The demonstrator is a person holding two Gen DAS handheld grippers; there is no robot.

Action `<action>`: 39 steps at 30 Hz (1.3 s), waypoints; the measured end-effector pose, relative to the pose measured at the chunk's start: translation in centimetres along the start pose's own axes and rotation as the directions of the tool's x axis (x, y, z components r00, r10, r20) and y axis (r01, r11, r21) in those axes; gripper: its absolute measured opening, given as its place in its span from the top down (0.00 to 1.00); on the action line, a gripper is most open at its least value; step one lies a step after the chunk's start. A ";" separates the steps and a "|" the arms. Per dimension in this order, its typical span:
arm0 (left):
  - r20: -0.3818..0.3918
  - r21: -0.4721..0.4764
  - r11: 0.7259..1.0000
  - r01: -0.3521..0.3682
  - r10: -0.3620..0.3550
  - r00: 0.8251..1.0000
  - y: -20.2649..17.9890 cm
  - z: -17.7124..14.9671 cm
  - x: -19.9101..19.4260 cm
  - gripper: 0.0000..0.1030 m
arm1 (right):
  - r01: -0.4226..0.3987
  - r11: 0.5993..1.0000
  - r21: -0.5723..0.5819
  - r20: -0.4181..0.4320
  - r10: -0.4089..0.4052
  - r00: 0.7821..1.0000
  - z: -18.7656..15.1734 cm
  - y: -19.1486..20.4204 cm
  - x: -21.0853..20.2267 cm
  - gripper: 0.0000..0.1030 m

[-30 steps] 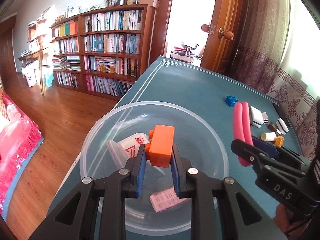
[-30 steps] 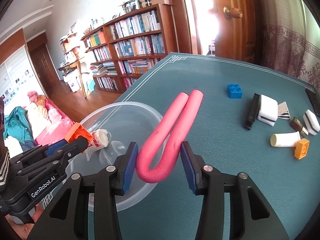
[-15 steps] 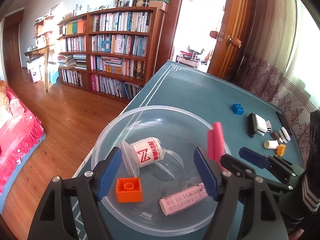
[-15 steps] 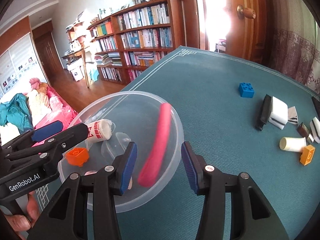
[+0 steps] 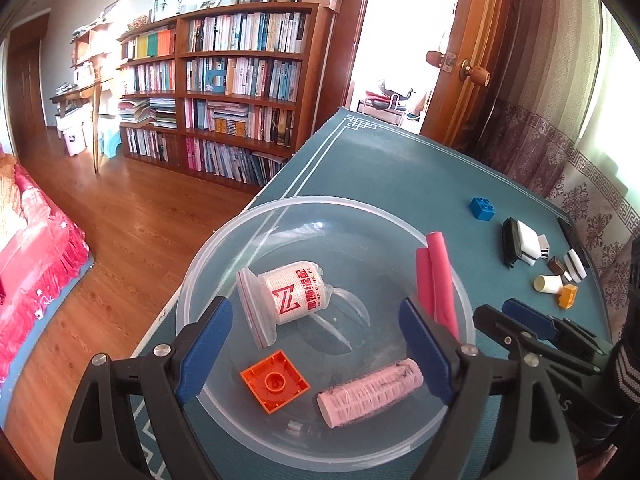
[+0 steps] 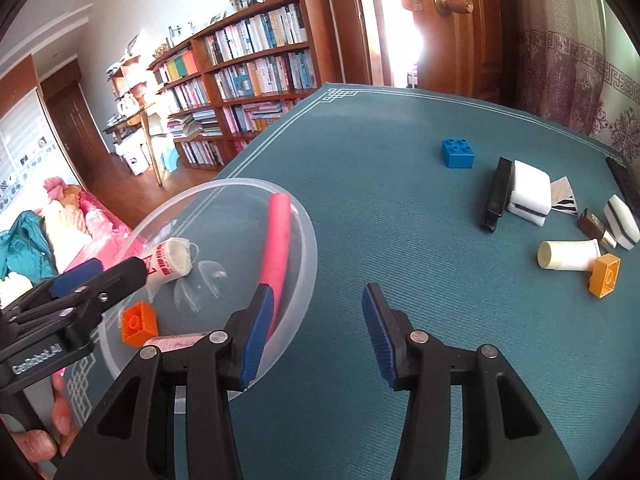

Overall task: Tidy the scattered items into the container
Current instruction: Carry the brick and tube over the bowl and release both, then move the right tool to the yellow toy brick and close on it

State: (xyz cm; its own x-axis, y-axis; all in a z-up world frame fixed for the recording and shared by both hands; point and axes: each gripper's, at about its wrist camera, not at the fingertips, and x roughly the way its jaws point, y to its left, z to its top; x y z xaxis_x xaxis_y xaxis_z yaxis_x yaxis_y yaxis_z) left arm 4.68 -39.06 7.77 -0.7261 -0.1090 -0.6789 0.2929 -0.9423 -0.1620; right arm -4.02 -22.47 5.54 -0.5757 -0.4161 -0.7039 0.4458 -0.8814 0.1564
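Left claw (image 5: 316,344) gaping wide, empty, over bowl (image 5: 224,248). Brick (image 5: 275,381), roll (image 5: 370,397), tube (image 5: 438,276) lying inside bowl. Right claw (image 6: 318,332) spreading wide, empty, straddling bowl's right rim. Blue brick (image 6: 458,153) sitting on bench (image 6: 380,168), well apart.

Your left wrist camera looked steeply down, close over the clear bowl (image 5: 256,220). Your right wrist camera sat beside that bowl (image 6: 304,264), facing across the table (image 6: 380,208). Both views shared bowl and table.

Brick (image 5: 275,381), rolls (image 5: 370,392), tube (image 5: 437,280) in bowl (image 5: 224,240); clutter (image 6: 568,240) right on table (image 6: 380,140).
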 end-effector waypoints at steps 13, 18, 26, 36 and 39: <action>0.012 -0.003 1.000 -0.009 0.009 1.000 0.2 0.2 -0.2 0.06 | 0.012 0.998 -0.062 -0.013 -0.013 1.000 0.0 1.5 2.1 0.52; 0.008 -0.007 1.000 -0.008 0.009 1.000 0.2 0.2 -0.1 0.06 | -0.014 0.999 -0.034 -0.009 0.014 1.000 -0.2 0.6 1.5 0.52; -0.006 0.009 1.000 0.004 -0.004 1.000 -0.8 -0.1 0.2 0.06 | -0.021 0.999 0.028 -0.009 0.021 1.000 -0.6 -1.4 0.5 0.52; -0.018 0.069 0.997 0.024 -0.023 1.000 -3.5 -0.2 0.3 0.06 | 0.017 0.997 0.077 -0.007 -0.016 1.000 -1.7 -4.4 -0.9 0.52; -0.029 0.097 0.995 0.032 -0.029 0.999 -4.8 -0.2 0.5 0.06 | 0.042 0.994 0.102 -0.004 -0.042 0.999 -2.0 -6.0 -1.5 0.52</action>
State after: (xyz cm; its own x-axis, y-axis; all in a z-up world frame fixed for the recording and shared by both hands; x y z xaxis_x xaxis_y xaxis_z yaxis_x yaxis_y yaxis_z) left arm 3.01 -34.52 8.03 -0.7163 -0.0723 -0.6941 0.2078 -0.9716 -0.1132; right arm -4.42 -16.14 4.24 -0.5913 -0.3781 -0.7123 0.3491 -0.9162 0.1966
